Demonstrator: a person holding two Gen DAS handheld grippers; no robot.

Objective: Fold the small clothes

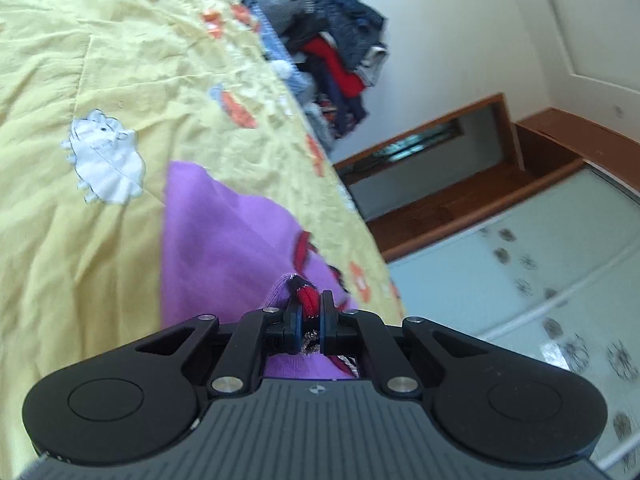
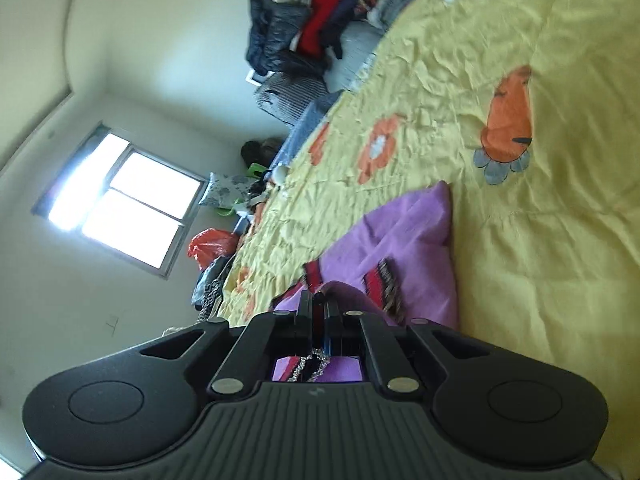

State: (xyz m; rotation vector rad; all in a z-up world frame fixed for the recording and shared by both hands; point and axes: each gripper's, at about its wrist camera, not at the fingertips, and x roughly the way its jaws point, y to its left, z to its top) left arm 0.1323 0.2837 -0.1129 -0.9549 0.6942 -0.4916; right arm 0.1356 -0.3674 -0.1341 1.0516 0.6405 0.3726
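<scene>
- The purple garment (image 1: 224, 232) lies on the yellow bedspread (image 1: 100, 60), spreading from each gripper toward 12 o'clock in both wrist views.
- The left gripper (image 1: 311, 308) is clamped on a red-trimmed edge of the garment; a tuft of red knit bulges between its blue pads.
- The right gripper (image 2: 320, 306) is pinched tight on another red-and-black trimmed edge of the same garment (image 2: 400, 236), which spreads toward 1 o'clock.
- The garment looks light, soft and limp: it will likely sag and drape between the two grips, not hold a shape.
- The trimmed edges seem thicker than the body cloth, so they are probably the surest places to hold.
- A pile of clothes (image 2: 304, 36) sits at the far end of the bed, well apart.
</scene>
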